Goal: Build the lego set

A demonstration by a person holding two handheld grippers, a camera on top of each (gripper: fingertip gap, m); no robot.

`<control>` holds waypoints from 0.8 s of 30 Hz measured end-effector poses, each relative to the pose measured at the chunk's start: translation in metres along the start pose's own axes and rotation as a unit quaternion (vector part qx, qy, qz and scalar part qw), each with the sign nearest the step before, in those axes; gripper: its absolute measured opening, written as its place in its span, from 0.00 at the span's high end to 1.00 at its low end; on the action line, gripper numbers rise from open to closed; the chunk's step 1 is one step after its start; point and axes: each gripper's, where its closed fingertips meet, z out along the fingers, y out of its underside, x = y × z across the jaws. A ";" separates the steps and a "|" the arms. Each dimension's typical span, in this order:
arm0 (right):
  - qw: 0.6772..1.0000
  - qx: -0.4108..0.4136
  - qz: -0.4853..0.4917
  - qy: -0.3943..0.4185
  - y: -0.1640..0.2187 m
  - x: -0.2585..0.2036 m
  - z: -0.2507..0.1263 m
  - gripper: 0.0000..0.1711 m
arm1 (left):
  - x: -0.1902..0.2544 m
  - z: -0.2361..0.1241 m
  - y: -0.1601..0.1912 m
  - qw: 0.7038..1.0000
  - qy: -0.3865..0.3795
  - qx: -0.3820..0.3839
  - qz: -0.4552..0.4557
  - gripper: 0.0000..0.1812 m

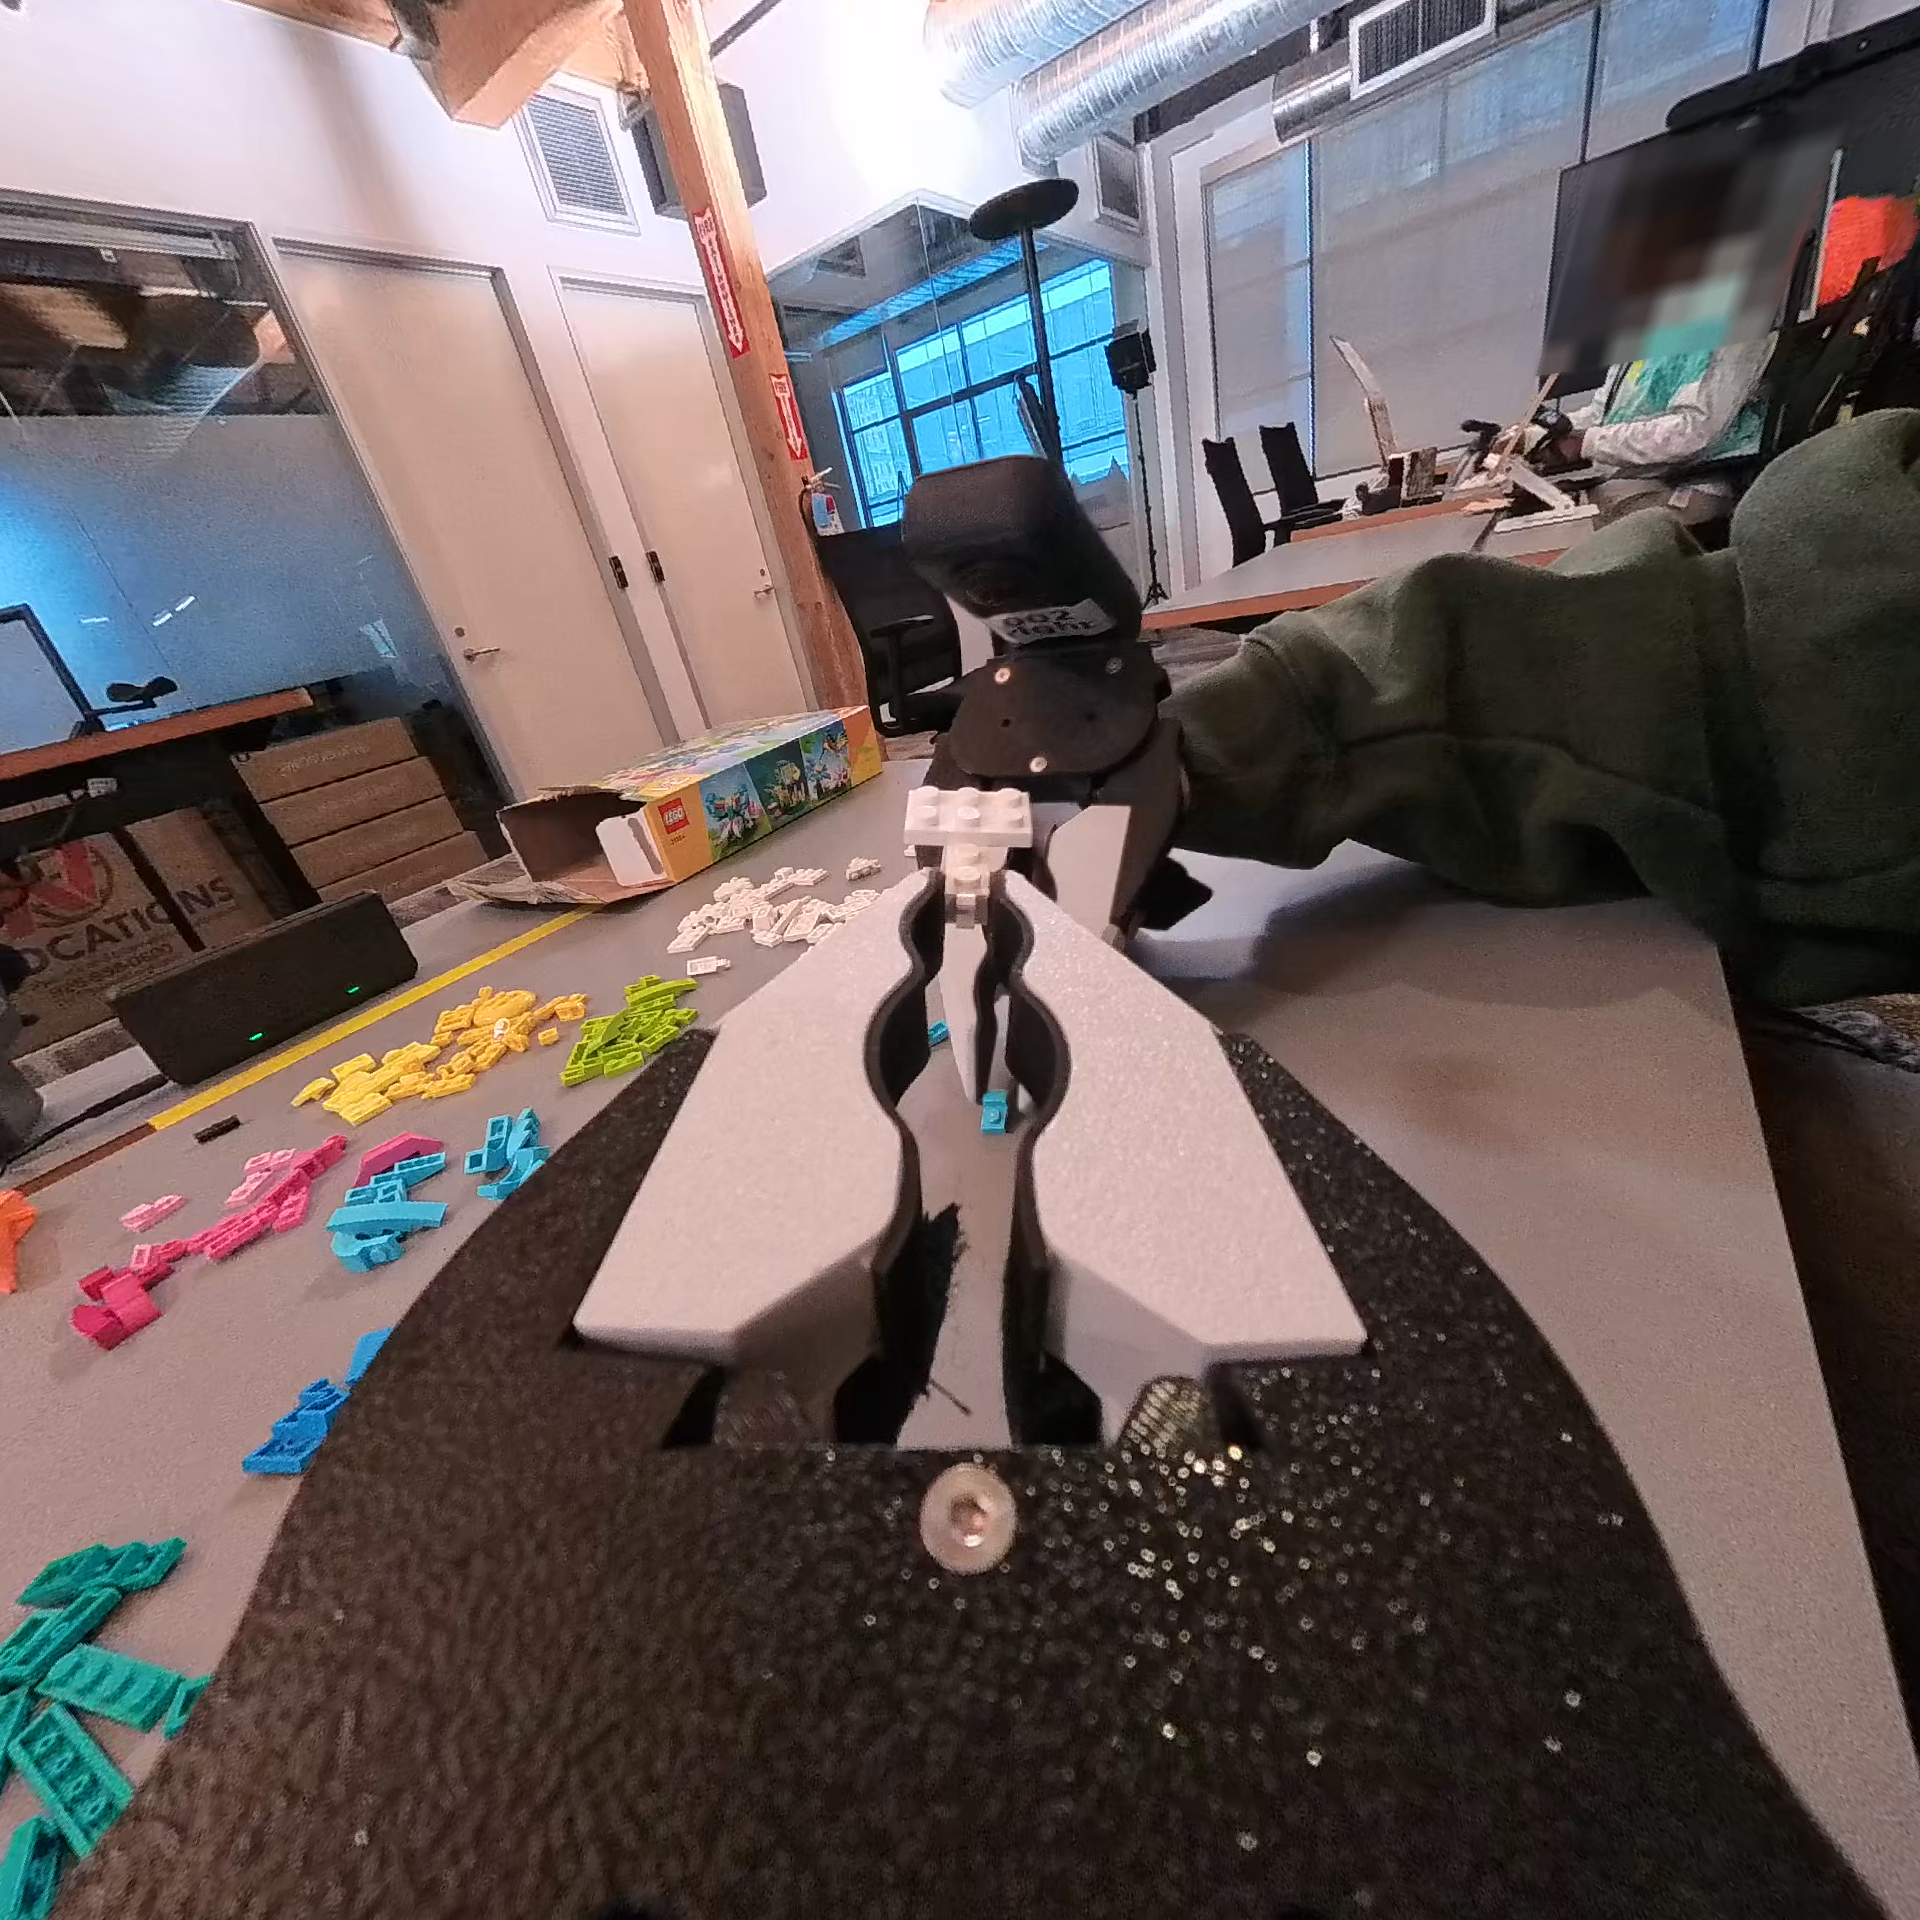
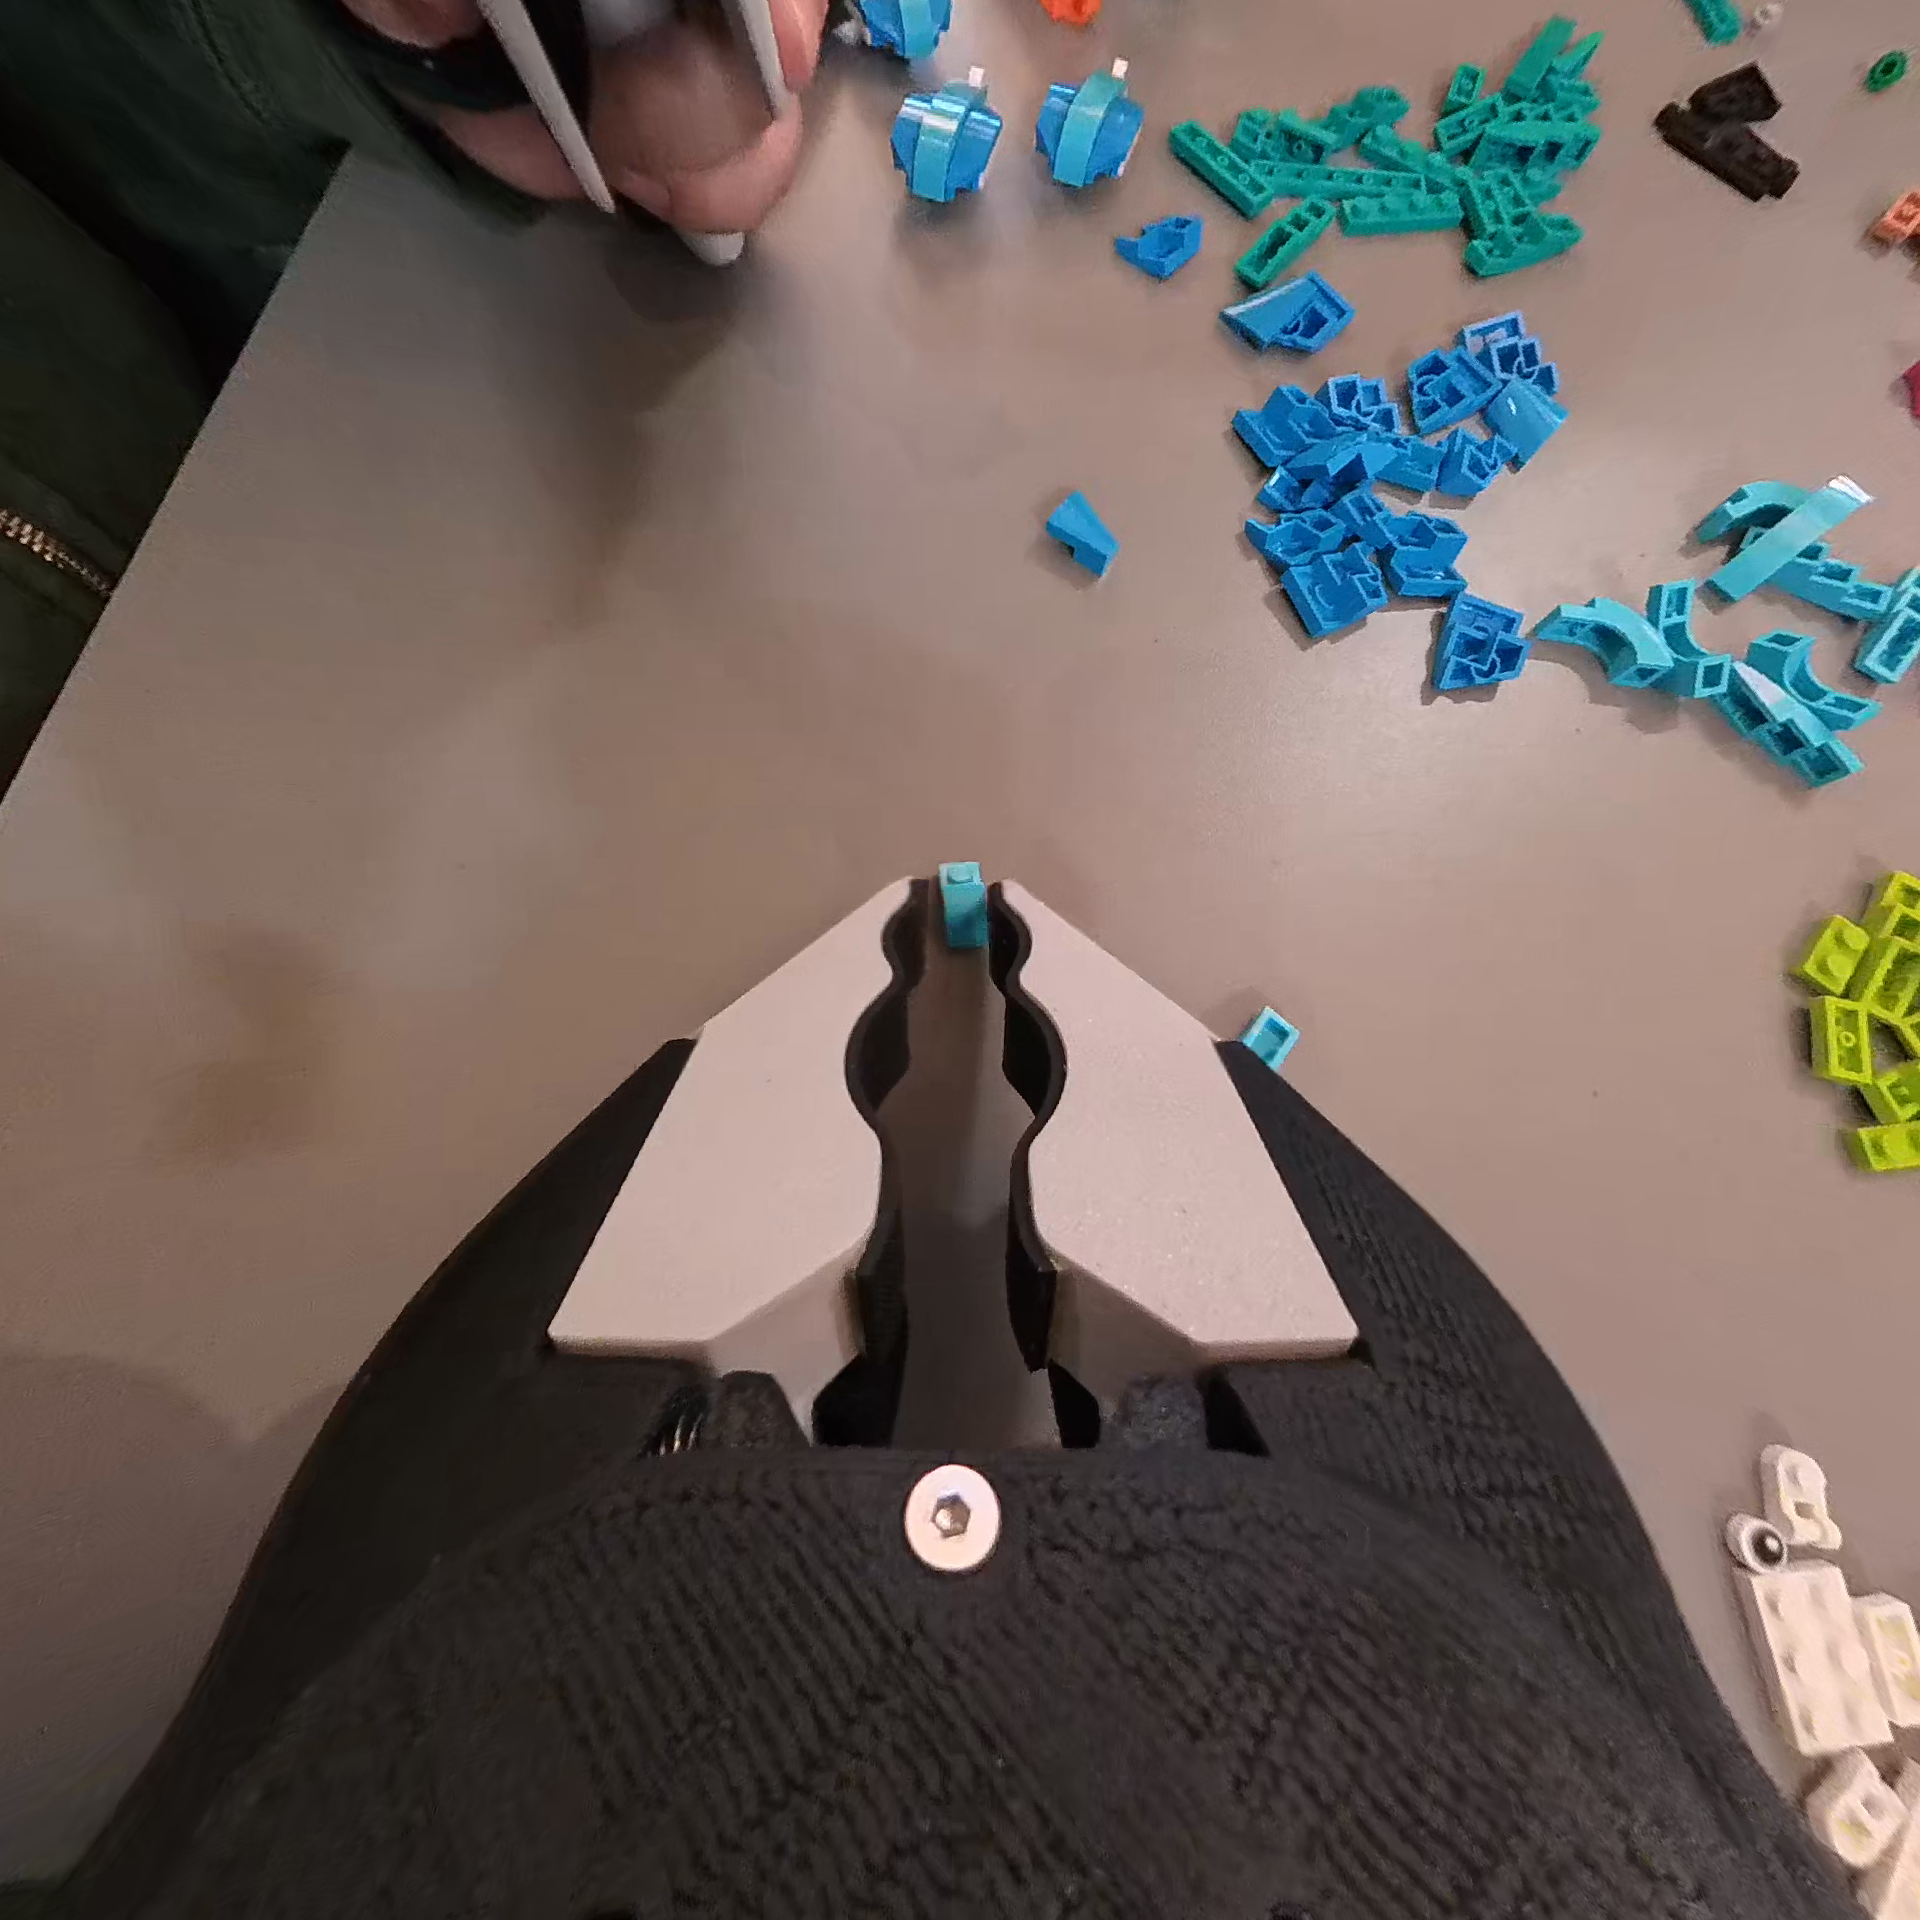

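Observation:
My left gripper (image 1: 966,896) is shut on a small white lego assembly (image 1: 968,816), a white plate on a narrow stem, held above the grey table (image 1: 1455,1143). Beyond it, my right gripper (image 1: 1049,717) points down at the table. In the right wrist view, my right gripper (image 2: 961,891) is shut on a small turquoise brick (image 2: 961,916) just above the table; the brick also shows in the left wrist view (image 1: 994,1114). A second turquoise brick (image 2: 1270,1036) lies beside the right finger. The left gripper's fingers (image 2: 582,135) and a hand show at the top left.
Sorted brick piles lie on the table: blue (image 2: 1382,499), teal (image 2: 1455,177), light turquoise (image 2: 1766,644), lime (image 2: 1870,1029), white (image 2: 1808,1662), yellow (image 1: 447,1049), pink (image 1: 208,1226). Two blue sub-assemblies (image 2: 945,135) stand at the top. An open lego box (image 1: 707,800) lies behind. The table edge (image 2: 208,416) runs on the left.

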 end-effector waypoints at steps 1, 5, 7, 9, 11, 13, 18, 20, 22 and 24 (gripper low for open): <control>1.000 -0.002 0.002 -0.001 0.001 0.000 0.001 0.96 | 0.000 0.000 0.000 1.000 0.000 0.000 0.000 0.97; 1.000 -0.001 0.013 -0.006 0.002 -0.001 -0.001 0.96 | 0.000 0.000 0.000 1.000 0.001 0.000 0.001 0.97; 1.000 0.019 0.016 0.002 -0.006 0.000 -0.007 0.96 | 0.001 0.000 0.000 1.000 0.004 -0.001 0.001 0.97; 0.998 0.056 0.017 0.020 -0.021 0.001 -0.019 0.96 | 0.003 0.000 0.001 1.000 0.011 -0.003 0.001 0.97; 0.994 0.100 0.018 0.045 -0.039 0.002 -0.035 0.96 | 0.006 0.001 0.002 1.000 0.019 -0.007 0.001 0.97; 0.988 0.138 0.022 0.065 -0.056 -0.001 -0.050 0.96 | 0.009 0.001 0.002 0.999 0.031 -0.010 0.000 0.97; 0.980 0.167 0.029 0.102 -0.081 -0.015 -0.070 0.96 | 0.012 0.001 0.002 0.999 0.049 -0.009 -0.011 0.97; 0.980 0.169 0.015 0.106 -0.089 -0.024 -0.071 0.96 | 0.013 0.001 0.002 0.998 0.053 -0.010 -0.011 0.97; 0.983 0.153 -0.002 0.105 -0.091 -0.032 -0.069 0.96 | 0.015 0.001 0.003 0.998 0.059 -0.011 -0.009 0.97; 0.983 0.148 -0.020 0.104 -0.095 -0.036 -0.070 0.96 | 0.018 0.001 0.003 0.998 0.068 -0.013 -0.007 0.97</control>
